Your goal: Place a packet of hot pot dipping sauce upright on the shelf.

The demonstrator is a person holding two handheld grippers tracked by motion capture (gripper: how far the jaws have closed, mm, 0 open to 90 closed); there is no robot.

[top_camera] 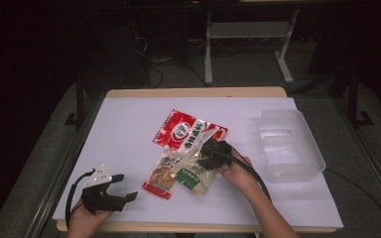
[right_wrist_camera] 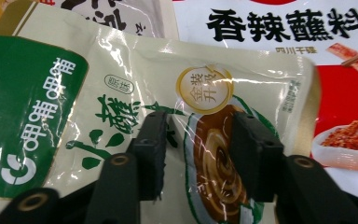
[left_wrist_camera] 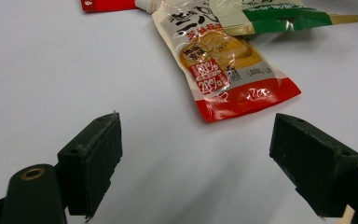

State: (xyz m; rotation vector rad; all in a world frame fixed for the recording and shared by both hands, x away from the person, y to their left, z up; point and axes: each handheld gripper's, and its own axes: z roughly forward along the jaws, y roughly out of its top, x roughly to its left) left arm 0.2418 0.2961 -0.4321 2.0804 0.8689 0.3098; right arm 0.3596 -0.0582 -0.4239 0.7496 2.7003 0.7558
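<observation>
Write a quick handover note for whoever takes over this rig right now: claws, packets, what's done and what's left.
Left claw: open, holding nothing, resting near the table's front left edge.
Right claw: jaws part open, set over the cream-and-green sauce pouch, not yet closed on it.
Three packets lie overlapping mid-table: that pouch, the cream pouch with the red bottom edge to its left, and the red-and-white seasoning packet behind them.
The clear plastic bin at the right holds nothing.
Done: nothing binned so far.
Left: probably grip each packet and move it to the bin.
</observation>
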